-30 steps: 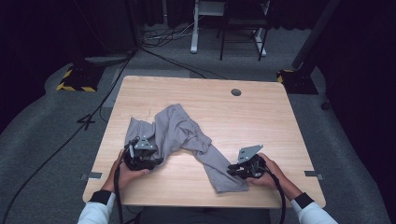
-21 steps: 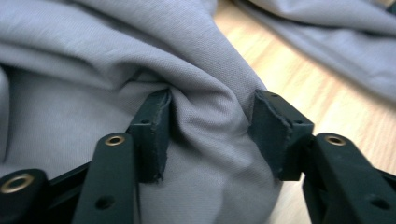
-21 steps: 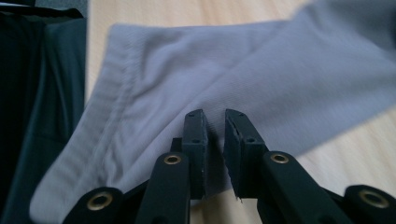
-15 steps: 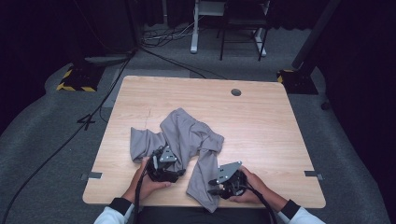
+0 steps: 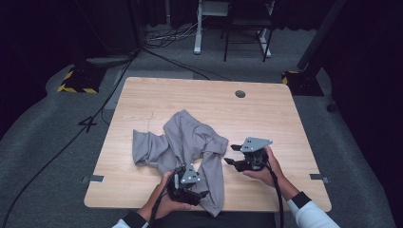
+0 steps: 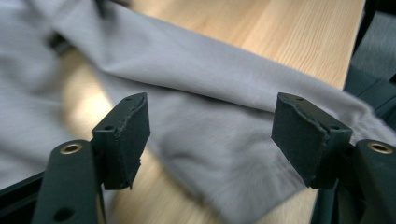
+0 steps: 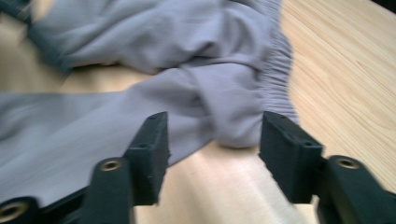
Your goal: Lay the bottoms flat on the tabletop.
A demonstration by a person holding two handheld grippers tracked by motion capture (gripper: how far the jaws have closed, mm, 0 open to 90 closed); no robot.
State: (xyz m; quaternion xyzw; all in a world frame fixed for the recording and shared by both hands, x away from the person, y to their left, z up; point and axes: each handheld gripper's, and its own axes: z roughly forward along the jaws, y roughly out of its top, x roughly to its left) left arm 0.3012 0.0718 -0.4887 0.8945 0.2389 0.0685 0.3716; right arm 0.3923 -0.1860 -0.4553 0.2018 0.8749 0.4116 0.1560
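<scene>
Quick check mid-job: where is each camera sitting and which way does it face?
High view: above the near table edge, looking forward and down; forearms, left hand-held gripper, right hand-held gripper.
Left gripper view: along its open jaws at the grey garment.
Right gripper view: along its open jaws at the garment's gathered band.
Shared: garment, wooden table.

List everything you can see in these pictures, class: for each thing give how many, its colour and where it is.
Crumpled grey cloth garment: one, grey, middle to near edge of the table.
Light wooden table: one, pale wood, centre, on grey floor.
Round cable hole: one, dark, far right part of the table.
White-legged desk frame: one, white, behind the table.
Black floor cables: several, left of the table.
Left claw: one, black, open, over the garment's near end.
Right claw: one, black, open, beside the garment's right edge.
</scene>
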